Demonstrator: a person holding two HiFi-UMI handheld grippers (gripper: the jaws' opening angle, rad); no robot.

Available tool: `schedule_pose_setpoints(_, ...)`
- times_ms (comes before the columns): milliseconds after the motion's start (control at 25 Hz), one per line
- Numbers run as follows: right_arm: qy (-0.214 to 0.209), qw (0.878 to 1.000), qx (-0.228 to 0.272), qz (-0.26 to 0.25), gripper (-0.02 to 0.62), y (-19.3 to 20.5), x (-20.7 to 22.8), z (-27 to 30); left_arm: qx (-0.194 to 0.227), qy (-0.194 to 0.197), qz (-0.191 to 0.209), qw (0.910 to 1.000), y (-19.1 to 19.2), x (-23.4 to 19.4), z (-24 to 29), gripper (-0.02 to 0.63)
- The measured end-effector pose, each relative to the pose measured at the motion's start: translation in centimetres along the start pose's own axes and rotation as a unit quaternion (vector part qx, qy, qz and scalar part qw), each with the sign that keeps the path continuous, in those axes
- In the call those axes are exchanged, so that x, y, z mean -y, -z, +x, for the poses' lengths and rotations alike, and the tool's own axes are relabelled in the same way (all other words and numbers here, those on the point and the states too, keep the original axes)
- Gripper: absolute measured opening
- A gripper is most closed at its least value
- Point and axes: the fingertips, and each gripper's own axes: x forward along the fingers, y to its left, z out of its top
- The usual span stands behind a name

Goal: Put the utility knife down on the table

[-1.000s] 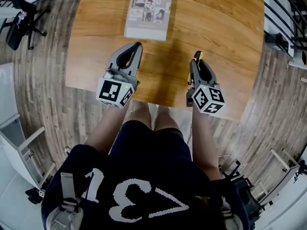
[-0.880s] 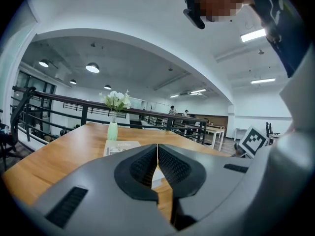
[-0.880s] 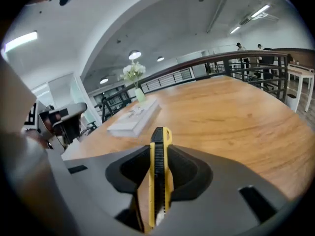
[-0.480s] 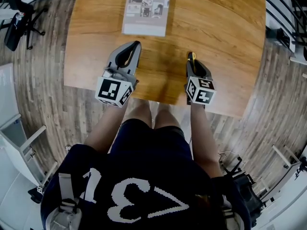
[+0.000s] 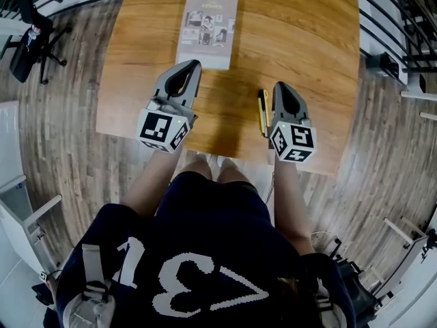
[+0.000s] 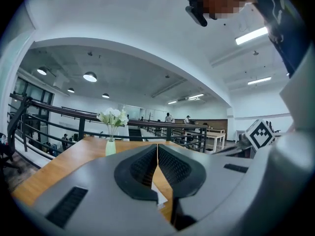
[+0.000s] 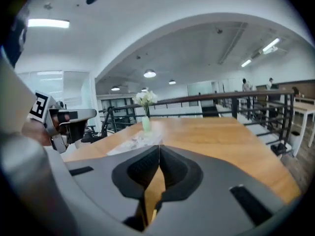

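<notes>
yellow utility knife [image 5: 263, 113] flat on table [image 5: 307, 46], just beside right tool [image 5: 281, 86]

A large wooden table [image 5: 300, 39] with a warm, glossy top stands on a floor [image 5: 61, 128] of grey-brown planks. Black metal railing [image 5: 399, 12] runs past the table's far and right edges, marking the rim of an upper level. A black office chair [image 5: 27, 29] stands on the floor off the table's far left corner, and pale furniture frames [image 5: 31, 221] stand lower left. Walls and ceiling are white. Round ceiling lamps [image 6: 90, 76] and long strip lights [image 6: 251, 35] are lit. Tall windows [image 6: 22, 90] line one side, and light-coloured tables [image 6: 216, 137] stand beyond the railing.
</notes>
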Motion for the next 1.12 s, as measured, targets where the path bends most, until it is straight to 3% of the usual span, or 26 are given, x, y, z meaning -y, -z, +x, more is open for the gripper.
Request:
schedule_pose_setpoints(240, -0.006, 0.992, 0.118, -0.054, 0.024, -10.7, -1.2, -3.0, 0.048, 0.005, 0.020, 0.9986, -5.8, 0.4, 0.2, 0.018)
schedule_pose_setpoints(480, -0.014, 0.980, 0.195, -0.046, 0.023, -16.7, -1.9, -5.4, 0.085, 0.006, 0.044, 0.9954, -10.2, 0.6, -0.1, 0.018)
schedule_pose_setpoints(720, -0.017, 0.969, 0.245, -0.033, 0.023, -20.8, -2.1, -7.3, 0.109, 0.005, 0.062, 0.9921, -13.4, 0.9, -0.7, 0.018)
schedule_pose_setpoints(1120, -0.021, 0.963, 0.267, -0.024, 0.023, -22.5, -2.3, -8.9, 0.120, 0.004, 0.066, 0.9905, -14.3, 1.6, -1.2, 0.018)
